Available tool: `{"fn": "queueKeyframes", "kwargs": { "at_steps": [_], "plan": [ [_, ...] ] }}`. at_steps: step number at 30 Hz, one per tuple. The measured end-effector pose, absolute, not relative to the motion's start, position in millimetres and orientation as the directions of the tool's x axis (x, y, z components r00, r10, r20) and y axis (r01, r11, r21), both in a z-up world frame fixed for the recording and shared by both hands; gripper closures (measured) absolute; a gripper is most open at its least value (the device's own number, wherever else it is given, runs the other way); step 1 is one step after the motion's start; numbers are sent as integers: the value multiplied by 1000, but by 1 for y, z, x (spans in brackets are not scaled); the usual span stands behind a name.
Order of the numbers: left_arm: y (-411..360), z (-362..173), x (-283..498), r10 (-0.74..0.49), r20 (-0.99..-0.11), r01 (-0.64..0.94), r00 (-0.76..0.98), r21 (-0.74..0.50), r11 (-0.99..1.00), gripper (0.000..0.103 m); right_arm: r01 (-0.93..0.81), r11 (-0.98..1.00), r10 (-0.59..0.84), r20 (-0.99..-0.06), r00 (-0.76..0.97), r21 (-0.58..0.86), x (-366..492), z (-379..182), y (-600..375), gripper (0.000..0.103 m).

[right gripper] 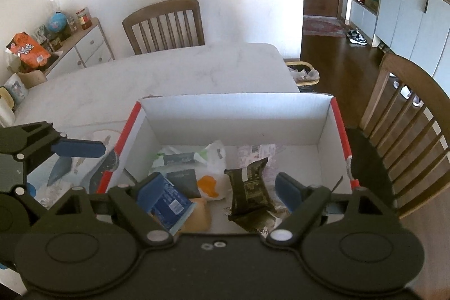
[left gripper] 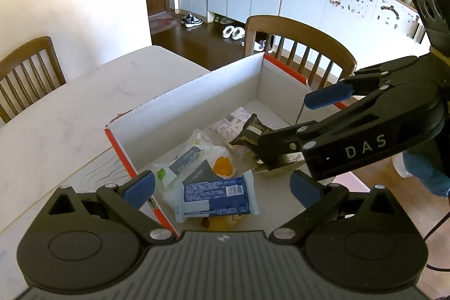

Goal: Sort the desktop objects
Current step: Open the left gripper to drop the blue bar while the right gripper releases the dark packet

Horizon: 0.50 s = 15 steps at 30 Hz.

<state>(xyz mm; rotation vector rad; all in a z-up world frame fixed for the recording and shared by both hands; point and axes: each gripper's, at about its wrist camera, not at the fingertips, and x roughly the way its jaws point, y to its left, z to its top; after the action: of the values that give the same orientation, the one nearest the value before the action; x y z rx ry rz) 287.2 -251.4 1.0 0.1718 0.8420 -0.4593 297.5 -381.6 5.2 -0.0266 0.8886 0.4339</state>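
A white cardboard box with red edges (left gripper: 197,92) (right gripper: 233,114) stands on the table and holds several packets. A blue packet (left gripper: 216,197) (right gripper: 168,204), a white pack with an orange patch (left gripper: 222,166) (right gripper: 209,184), a dark green packet (left gripper: 250,132) (right gripper: 249,189) and a pink-white packet (left gripper: 232,123) (right gripper: 258,152) lie inside. My left gripper (left gripper: 222,186) is open above the box's near end, over the blue packet. My right gripper (right gripper: 222,190) is open and empty above the box; in the left wrist view it (left gripper: 295,125) reaches in from the right.
The white marble table (left gripper: 56,114) (right gripper: 168,69) extends beyond the box. Wooden chairs (left gripper: 303,47) (right gripper: 166,24) (right gripper: 407,125) stand around it. A printed sheet (right gripper: 64,173) lies left of the box. A waste basket (right gripper: 305,73) stands on the floor.
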Motion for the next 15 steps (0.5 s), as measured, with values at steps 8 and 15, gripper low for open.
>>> {"fn": "queueKeyframes", "kwargs": {
  "at_steps": [8, 15],
  "plan": [
    [-231, 13, 269, -331, -729, 431, 600, -54, 901, 0, -371, 914, 363, -736, 572, 163, 280, 18, -372, 16],
    [-202, 22, 249, -323, -707, 395, 629, -67, 916, 0, -379, 911, 367, -732, 575, 160, 263, 25, -352, 16]
  ]
}}
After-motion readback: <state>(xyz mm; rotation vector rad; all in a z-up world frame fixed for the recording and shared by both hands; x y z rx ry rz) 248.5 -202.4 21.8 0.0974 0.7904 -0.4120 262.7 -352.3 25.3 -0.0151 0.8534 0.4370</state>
